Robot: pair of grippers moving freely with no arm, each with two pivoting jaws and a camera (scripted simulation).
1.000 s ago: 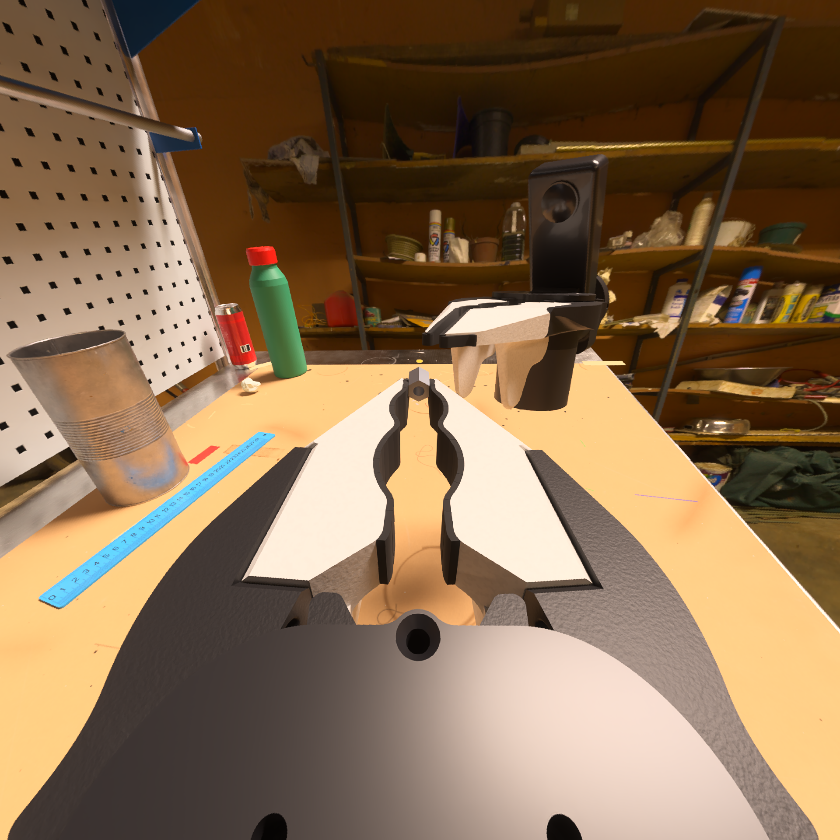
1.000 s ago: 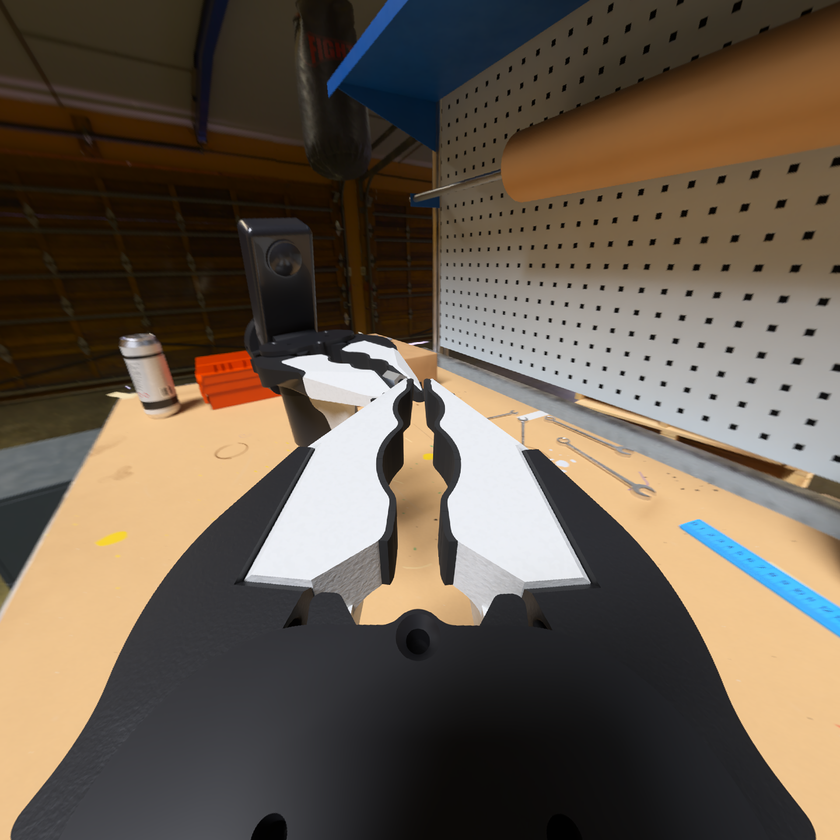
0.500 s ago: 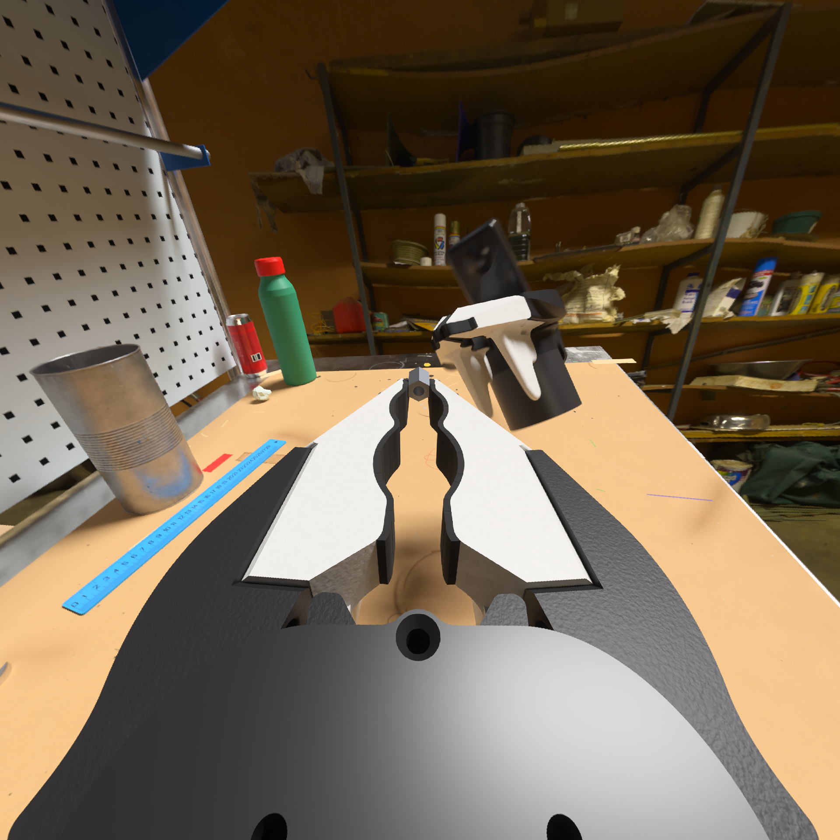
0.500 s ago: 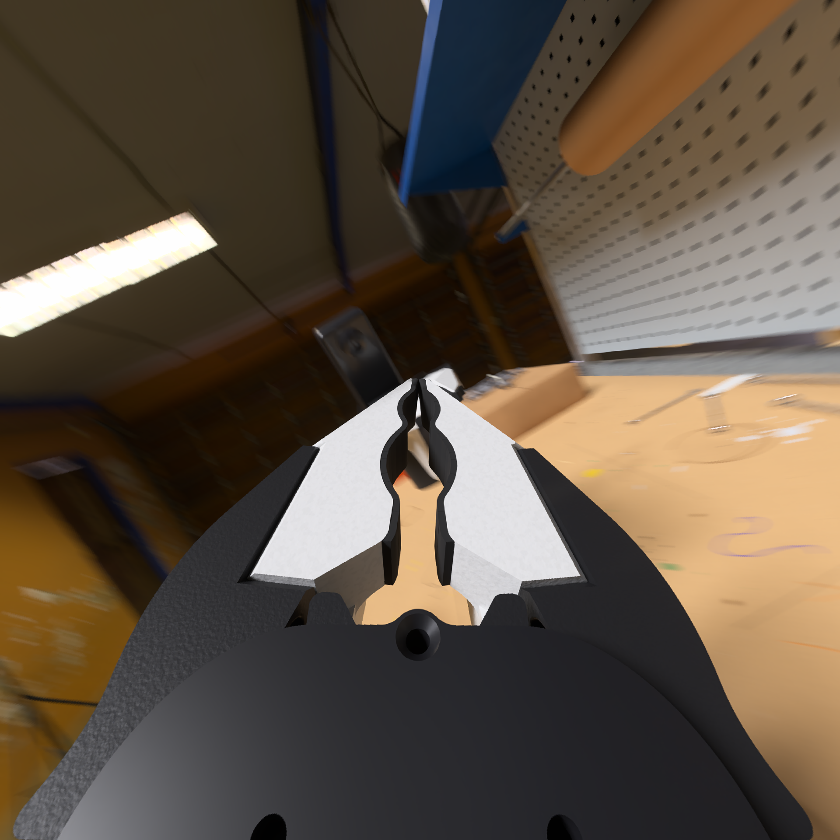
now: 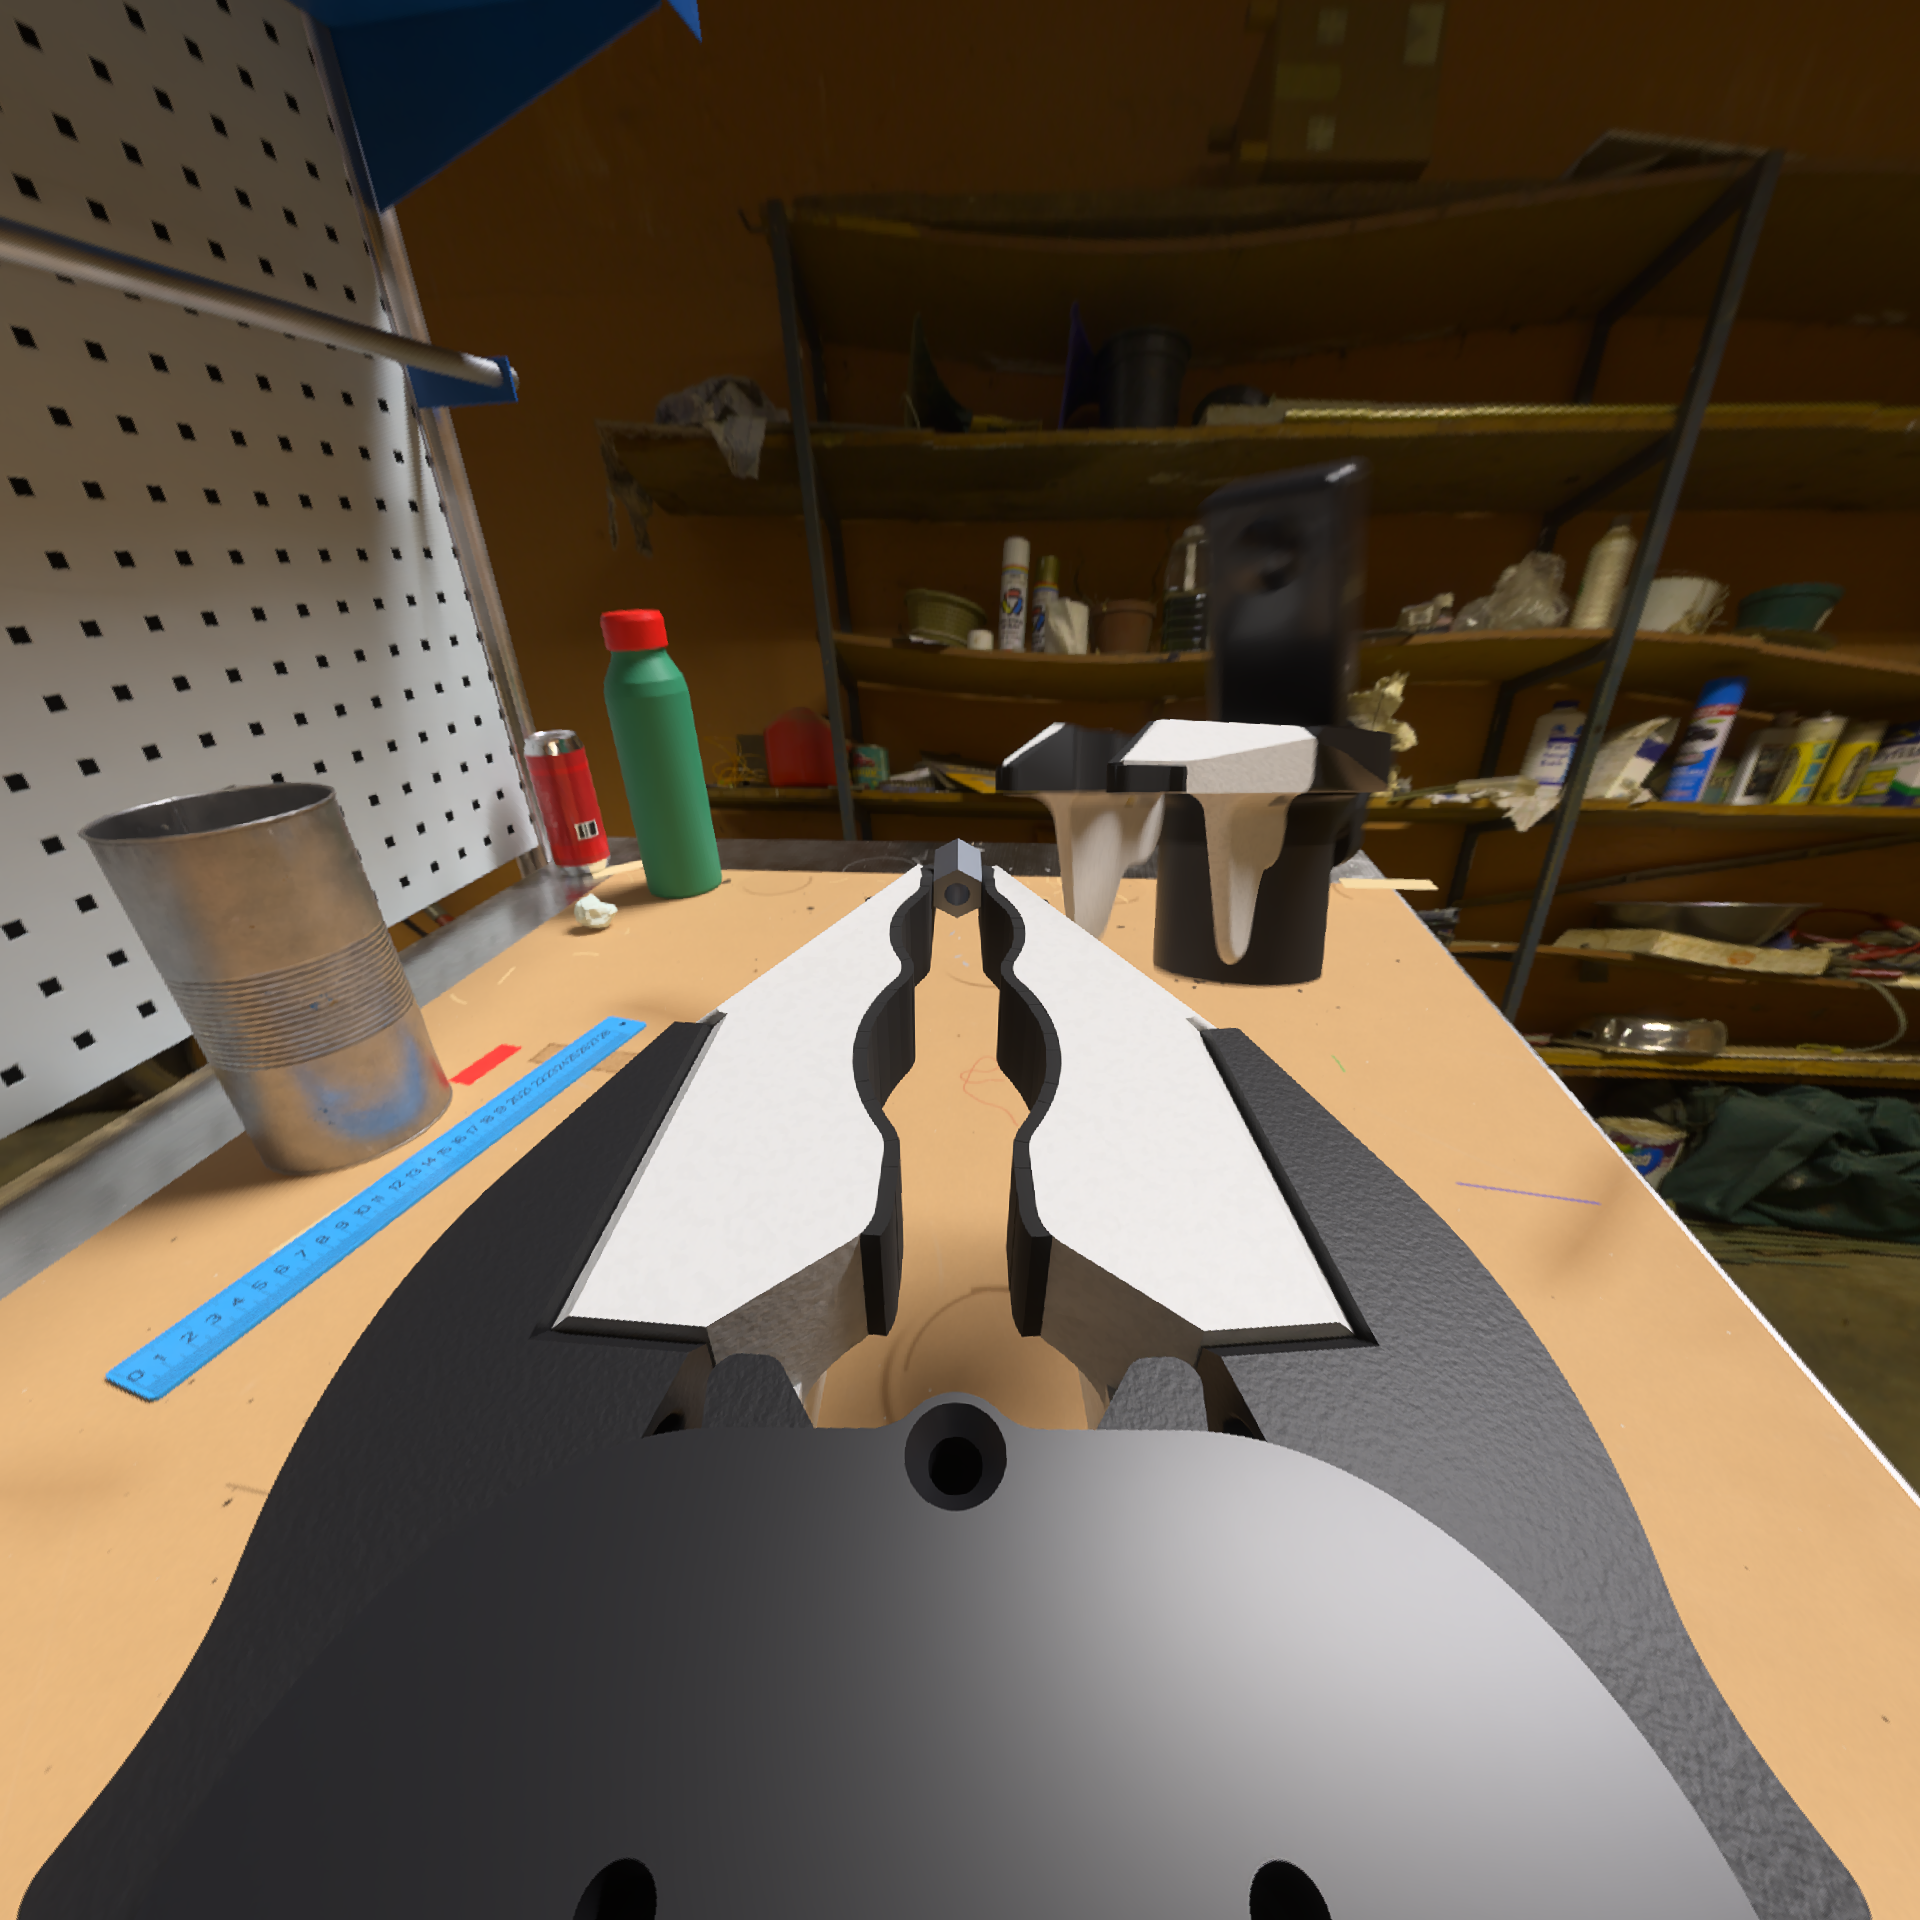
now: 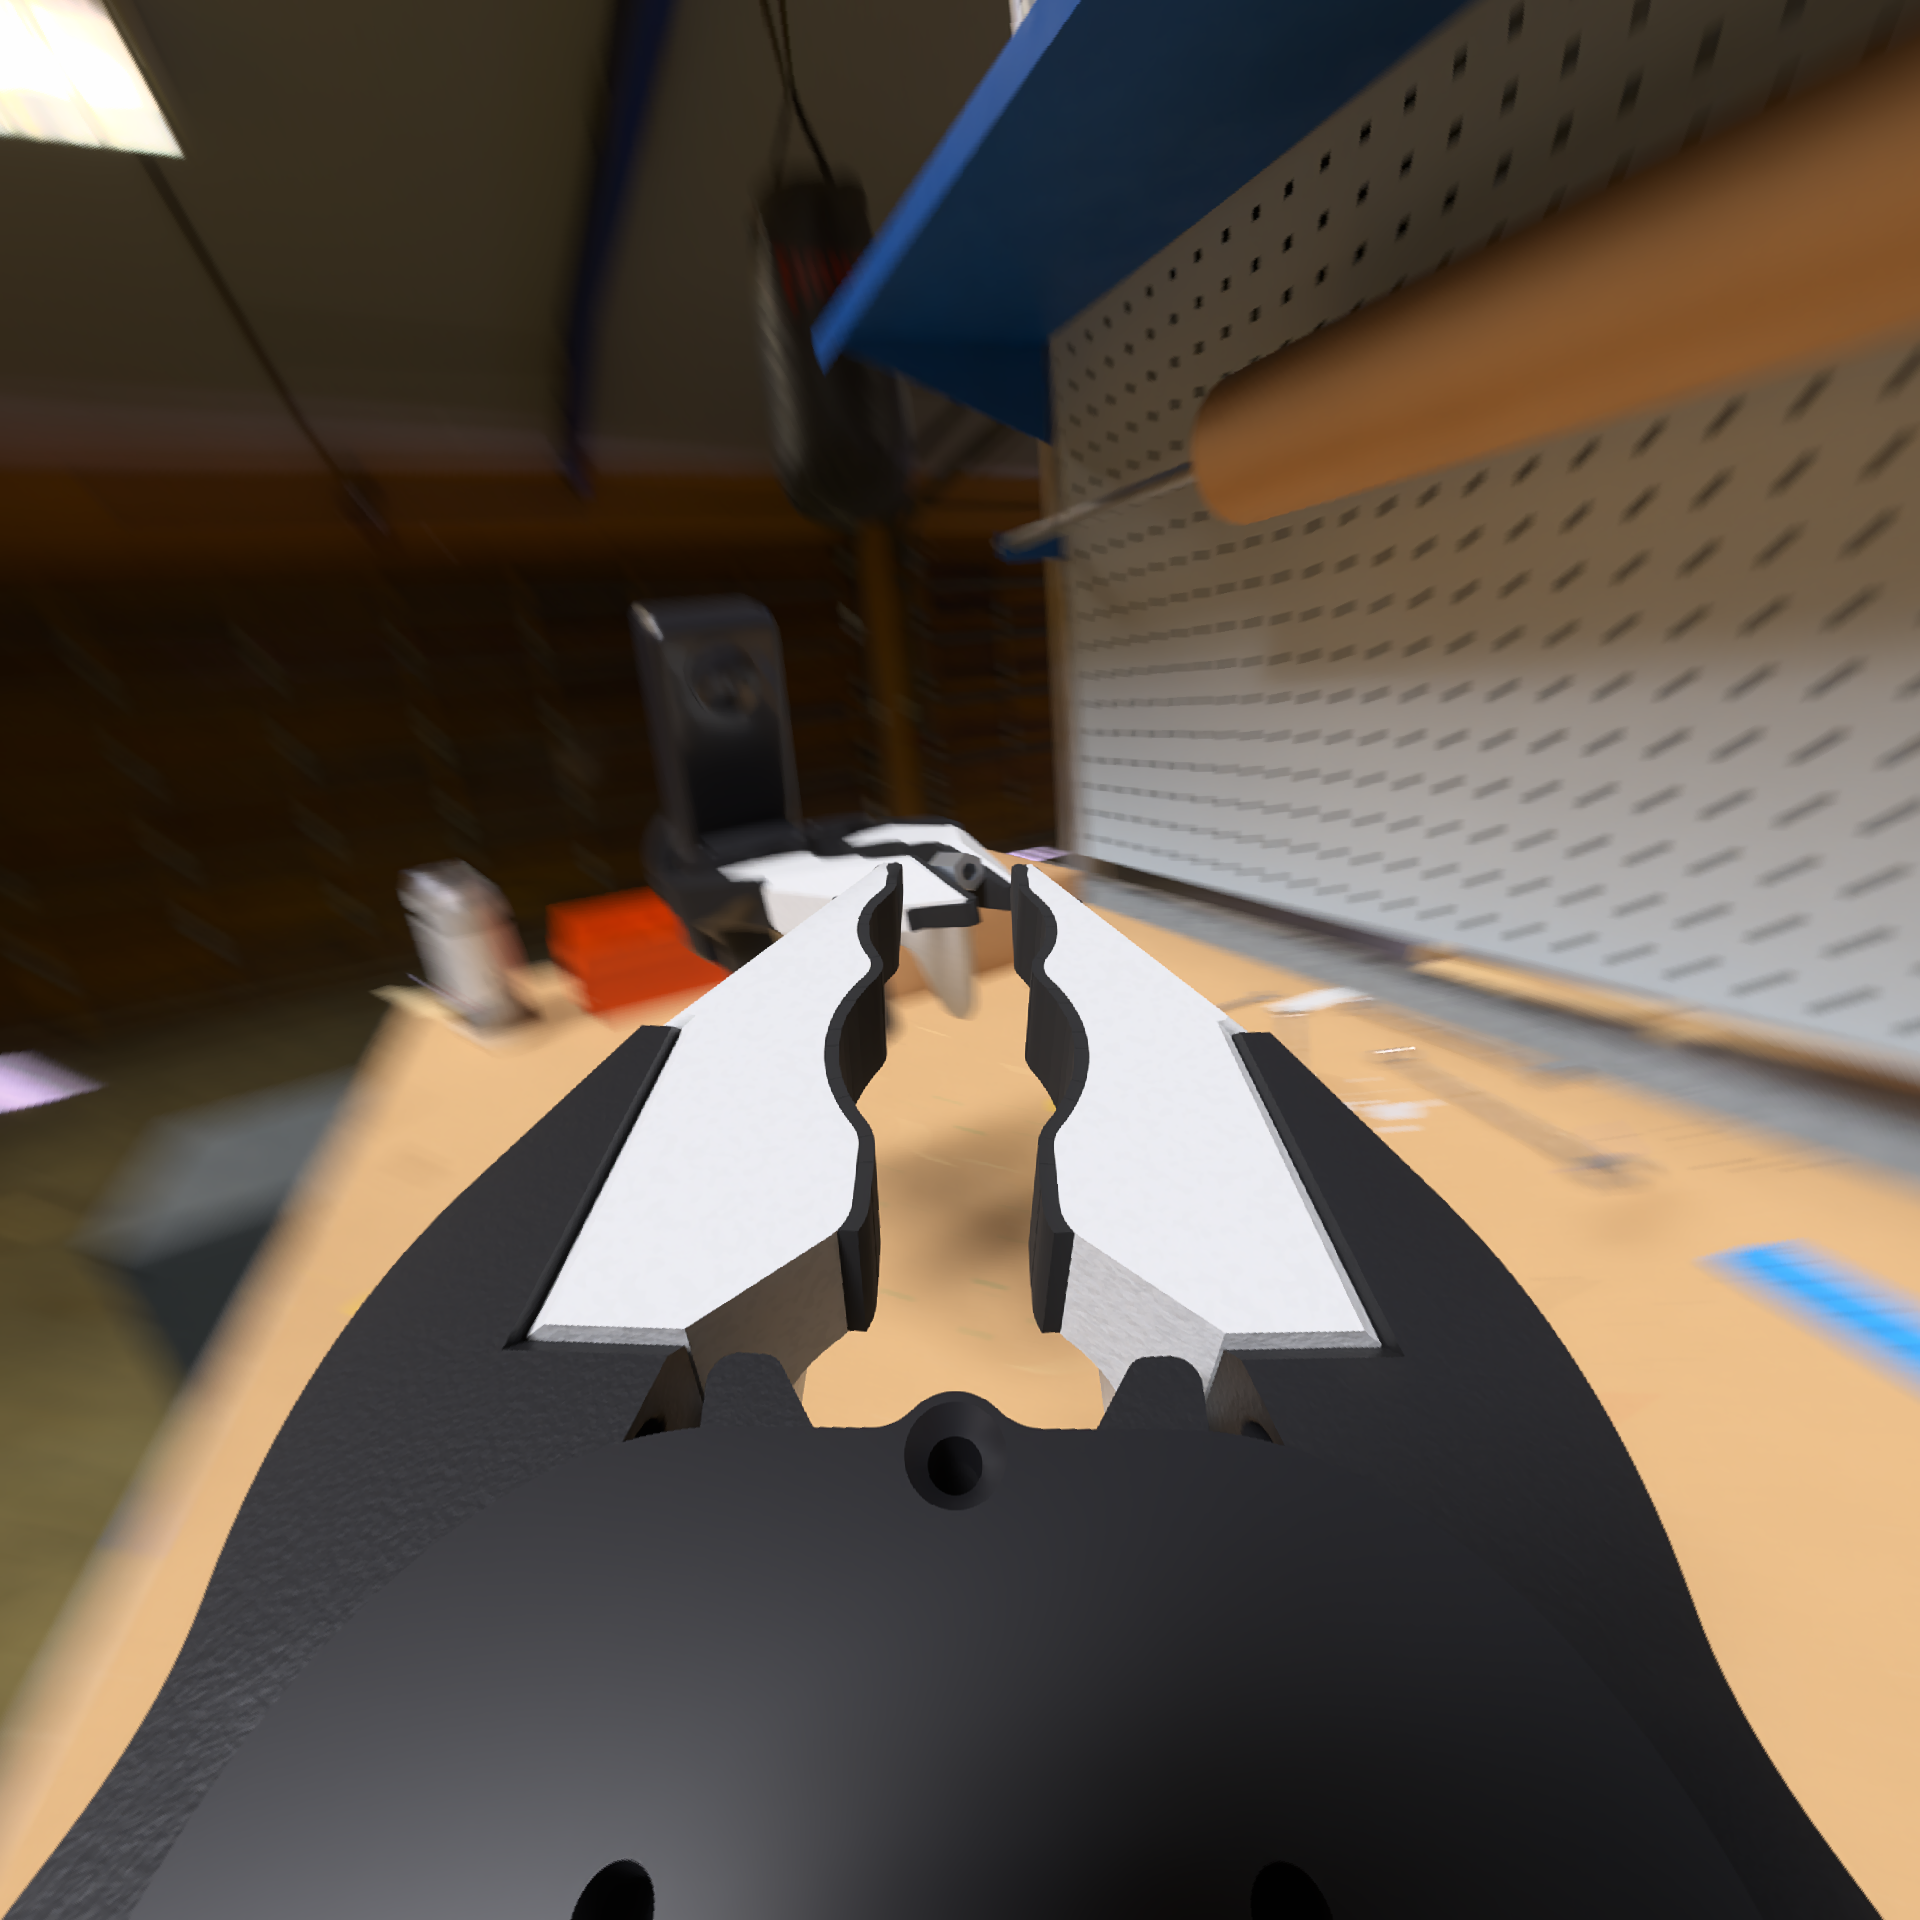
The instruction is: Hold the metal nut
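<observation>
My left gripper (image 5: 957, 883) is shut on a small grey hexagonal metal nut (image 5: 957, 881) and pinches it at the very fingertips, above the tan workbench (image 5: 1403, 1091). My right gripper (image 5: 1162, 930) hangs just beyond and to the right of the nut, with its white fingers pointing down and spread apart. In the blurred right wrist view, my right gripper (image 6: 956, 883) is open and empty. The nut (image 6: 963, 869) shows just past its fingertips, roughly in line with the gap between them.
A metal can (image 5: 270, 977), a blue ruler (image 5: 384, 1195), a green bottle (image 5: 660, 758) and a red can (image 5: 566, 800) stand along the pegboard (image 5: 208, 623) on the left. Shelves (image 5: 1247, 665) rise behind. The bench edge (image 5: 1662, 1195) runs on the right. An orange box (image 6: 623, 945) sits far off.
My right gripper swung down from a tilted-up pose to face the nut again, and its fingers opened wider. My left gripper kept its grip on the nut and barely moved.
</observation>
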